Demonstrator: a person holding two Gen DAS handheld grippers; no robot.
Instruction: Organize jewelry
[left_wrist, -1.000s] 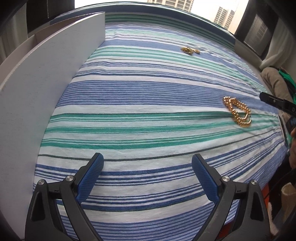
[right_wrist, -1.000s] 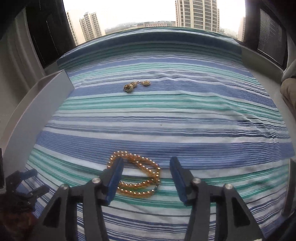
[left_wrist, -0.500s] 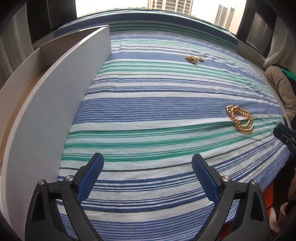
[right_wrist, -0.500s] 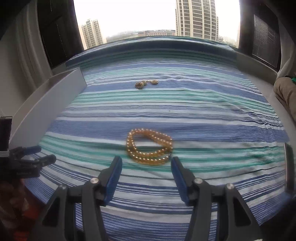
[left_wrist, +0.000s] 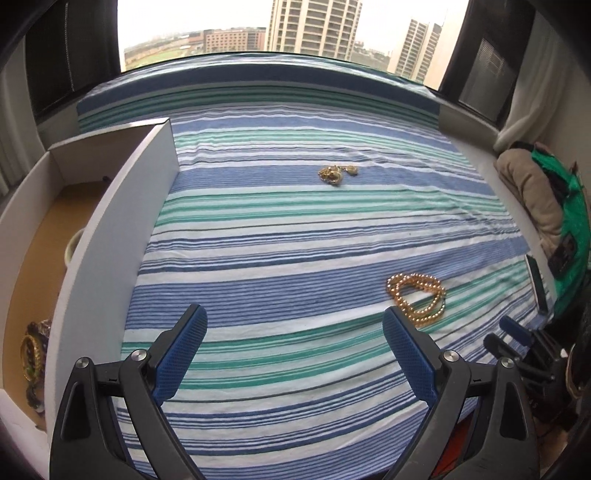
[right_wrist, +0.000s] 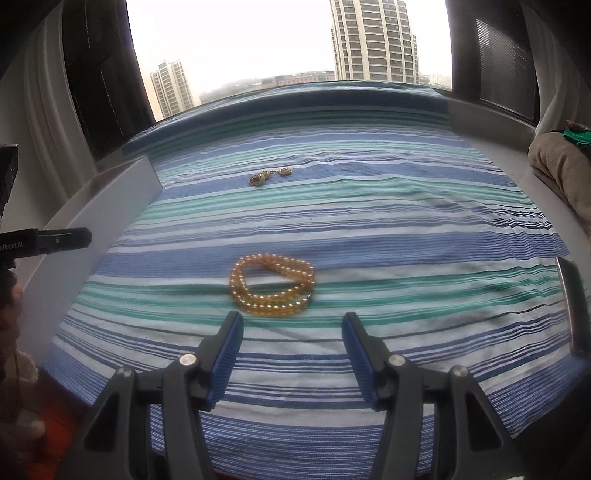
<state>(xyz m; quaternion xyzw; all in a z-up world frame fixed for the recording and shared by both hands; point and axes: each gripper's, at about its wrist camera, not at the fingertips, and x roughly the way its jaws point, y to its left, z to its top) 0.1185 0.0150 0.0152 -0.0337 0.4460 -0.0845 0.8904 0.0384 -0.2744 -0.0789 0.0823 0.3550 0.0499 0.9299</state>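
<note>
Reading "nRobot.AI" is possible on your left hand-held gripper (left_wrist: 293, 332) at the right view's left edge. Both hover level over the striped cloth (right_wrist: 369, 236), jaws wide, holding nothing. Your right hand-held gripper (right_wrist: 291, 332) sits just short of the bead necklace (right_wrist: 272, 285); the gold chain (right_wrist: 269, 175) lies farther, the box (left_wrist: 110, 236) leftward.

The only writing I can make out is on the black body of the left tongs (right_wrist: 44, 242), where they poke in at the left edge of the right wrist view: white letters reading "nRobot.AI", with the start of the word cut off by the frame. A dark patch on the green bag (left_wrist: 565, 251) may carry a label, but it is too blurred to read.
</note>
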